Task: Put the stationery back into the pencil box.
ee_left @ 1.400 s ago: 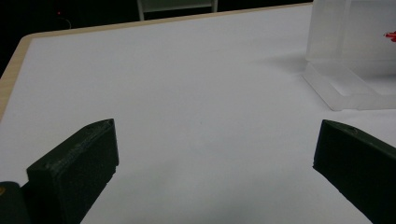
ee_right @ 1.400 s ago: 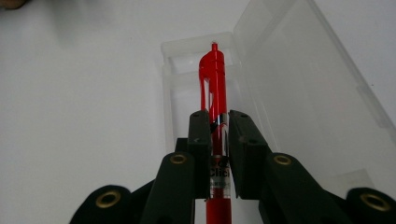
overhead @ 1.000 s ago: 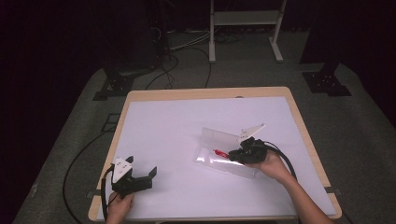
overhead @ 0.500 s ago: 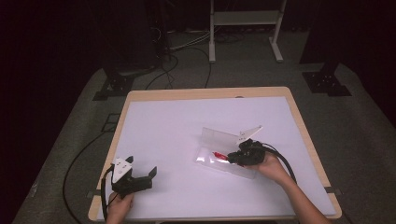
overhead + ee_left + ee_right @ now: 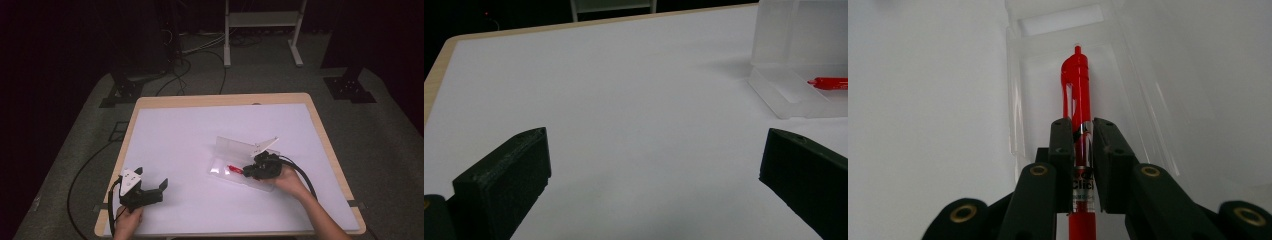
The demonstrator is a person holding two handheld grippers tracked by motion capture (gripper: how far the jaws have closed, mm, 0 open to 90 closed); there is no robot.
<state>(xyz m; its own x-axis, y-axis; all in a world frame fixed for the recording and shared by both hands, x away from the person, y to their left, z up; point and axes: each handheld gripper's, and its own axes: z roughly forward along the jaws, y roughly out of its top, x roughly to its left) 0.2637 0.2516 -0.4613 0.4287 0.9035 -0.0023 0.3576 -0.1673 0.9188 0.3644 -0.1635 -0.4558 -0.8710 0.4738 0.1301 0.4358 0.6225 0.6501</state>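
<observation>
— Little has shifted since a second ago: the slim red plastic click pen (image 5: 1077, 107) has edged slightly left, further over the clear plastic hinged case (image 5: 235, 150).

— Who holds it?

— The right gripper (image 5: 1082, 135), jaws clamped on its barrel, clicker end pointing into the tray, right of centre on the white-topped table (image 5: 185, 135).

— Meaning?

— Probably it's about to be laid inside.

— And the other?

— The left gripper (image 5: 150, 187) sits near the left corner, jaws wide apart, holding nothing.
</observation>
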